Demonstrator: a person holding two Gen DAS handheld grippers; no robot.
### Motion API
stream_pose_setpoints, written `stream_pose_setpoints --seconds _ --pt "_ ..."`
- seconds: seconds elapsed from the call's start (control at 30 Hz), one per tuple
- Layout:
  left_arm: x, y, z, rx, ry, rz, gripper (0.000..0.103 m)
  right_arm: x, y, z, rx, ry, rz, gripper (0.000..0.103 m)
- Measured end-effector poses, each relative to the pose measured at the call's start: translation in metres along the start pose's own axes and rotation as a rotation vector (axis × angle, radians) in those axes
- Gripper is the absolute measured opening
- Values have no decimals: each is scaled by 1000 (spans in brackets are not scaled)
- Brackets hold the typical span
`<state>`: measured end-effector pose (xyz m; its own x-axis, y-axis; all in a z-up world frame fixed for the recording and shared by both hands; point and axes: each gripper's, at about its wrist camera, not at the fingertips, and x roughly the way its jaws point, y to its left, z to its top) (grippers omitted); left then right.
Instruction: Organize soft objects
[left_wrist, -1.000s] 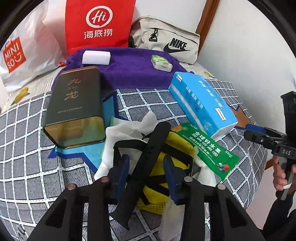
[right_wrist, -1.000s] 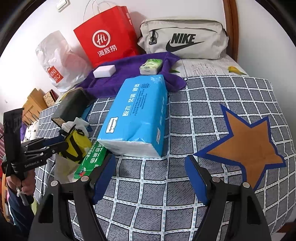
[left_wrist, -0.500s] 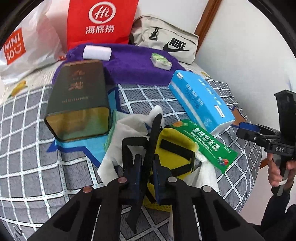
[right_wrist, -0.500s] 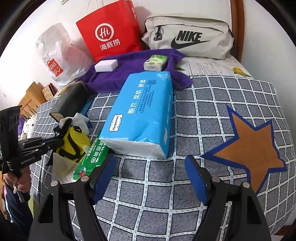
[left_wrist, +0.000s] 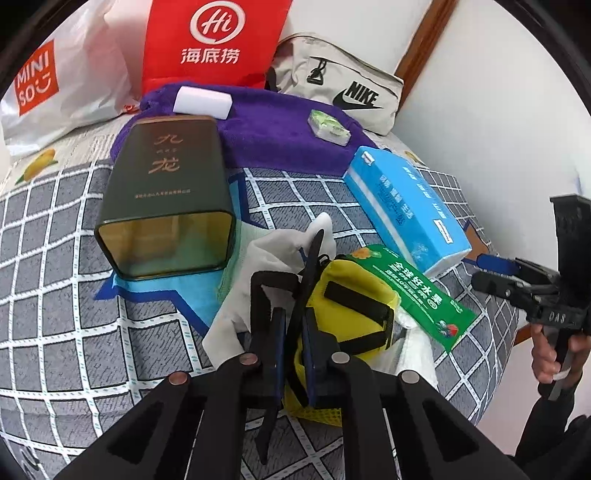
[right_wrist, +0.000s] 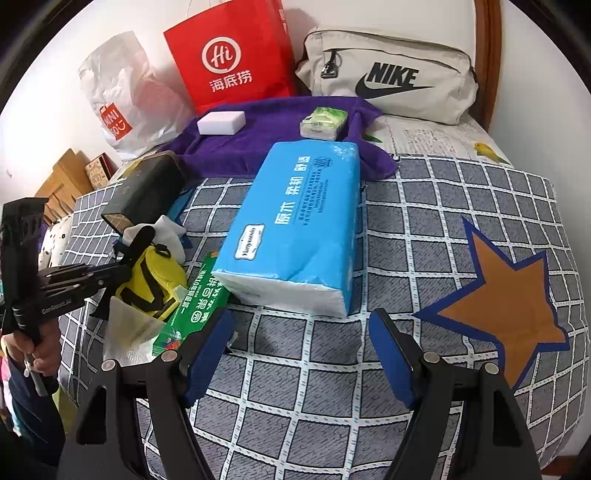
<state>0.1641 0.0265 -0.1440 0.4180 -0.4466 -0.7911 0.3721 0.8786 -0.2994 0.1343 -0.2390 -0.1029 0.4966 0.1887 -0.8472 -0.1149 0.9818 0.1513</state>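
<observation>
A yellow pouch (left_wrist: 354, 291) with black straps lies on a white cloth (left_wrist: 273, 251) on the checked bedspread. My left gripper (left_wrist: 293, 317) is closing its last bit onto the pouch's upright black strap (left_wrist: 314, 254), and the pads press on it. The right wrist view shows the same grip from the side, with the left gripper (right_wrist: 122, 269) at the pouch (right_wrist: 155, 277). My right gripper (right_wrist: 301, 321) hovers open and empty just in front of the blue tissue pack (right_wrist: 299, 221). A green packet (right_wrist: 192, 306) lies between pouch and pack.
A dark tin (left_wrist: 166, 192) lies left of the pouch. Behind it a purple towel (left_wrist: 280, 125) carries a white sponge (left_wrist: 203, 103) and a small green tissue packet (left_wrist: 328, 127). A red paper bag (right_wrist: 229, 55), a white plastic bag (right_wrist: 122, 92) and a beige Nike bag (right_wrist: 391, 74) line the wall.
My left gripper's jaws went from wide apart around the black strap to pressed on it, and the strap now stands more upright. The right gripper stayed open in place.
</observation>
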Motion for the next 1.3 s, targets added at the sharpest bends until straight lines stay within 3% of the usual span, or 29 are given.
stream_pose_setpoints --seconds 0.3,0.7,0.77,0.83,0.87,1.27,1.3 --pt "-28 -2 7 2 -64 -17 6 -2 4 2 -16 -4 5 76" --pt "-25 -2 -2 4 -42 -12 5 -4 9 -2 -40 0 10 76" --pt "-27 -4 -3 20 -47 -17 10 -4 8 -3 -39 1 9 76" --pt "-25 -6 -2 35 -46 -4 27 -3 7 -3 -32 4 9 76" --pt "-22 -7 -2 45 -40 9 30 -2 7 -4 -30 7 12 76" --pt "0 -8 -1 90 8 17 30 3 8 -6 -37 28 10 76" --pt "-1 -8 -2 98 6 19 26 4 9 -6 -39 31 8 76"
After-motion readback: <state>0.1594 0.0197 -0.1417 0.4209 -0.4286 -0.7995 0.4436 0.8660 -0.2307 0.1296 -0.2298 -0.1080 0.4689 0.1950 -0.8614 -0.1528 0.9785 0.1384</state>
